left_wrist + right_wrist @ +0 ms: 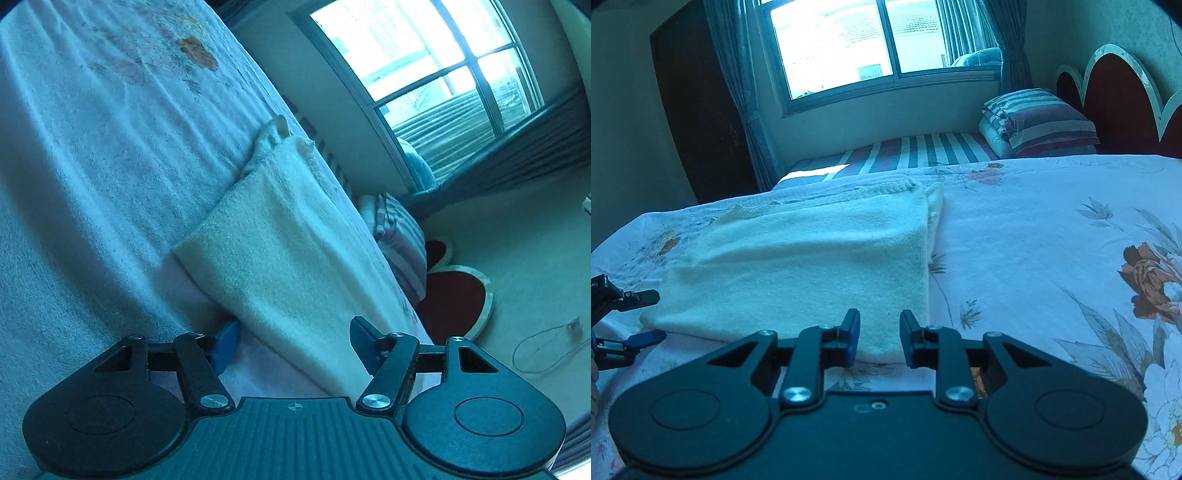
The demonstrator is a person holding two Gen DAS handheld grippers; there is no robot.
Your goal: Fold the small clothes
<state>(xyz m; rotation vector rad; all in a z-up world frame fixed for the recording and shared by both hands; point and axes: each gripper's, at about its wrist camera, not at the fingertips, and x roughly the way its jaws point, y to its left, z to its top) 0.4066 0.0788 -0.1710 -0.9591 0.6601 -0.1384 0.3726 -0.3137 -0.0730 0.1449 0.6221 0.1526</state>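
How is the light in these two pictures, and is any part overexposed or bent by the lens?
Left wrist view: the window is blown out white, the room tinted blue, straight lines bowed. Right wrist view: same blue tint, window overexposed, the cream knitted garment sharp.

left gripper (295, 343) jaws held apart, straddling near end of cream knitted folded garment (280, 236) | pads not seen pressing it | garment laid on white floral bedsheet (110, 166) | striped pillow (402, 236) seen beyond bed edge
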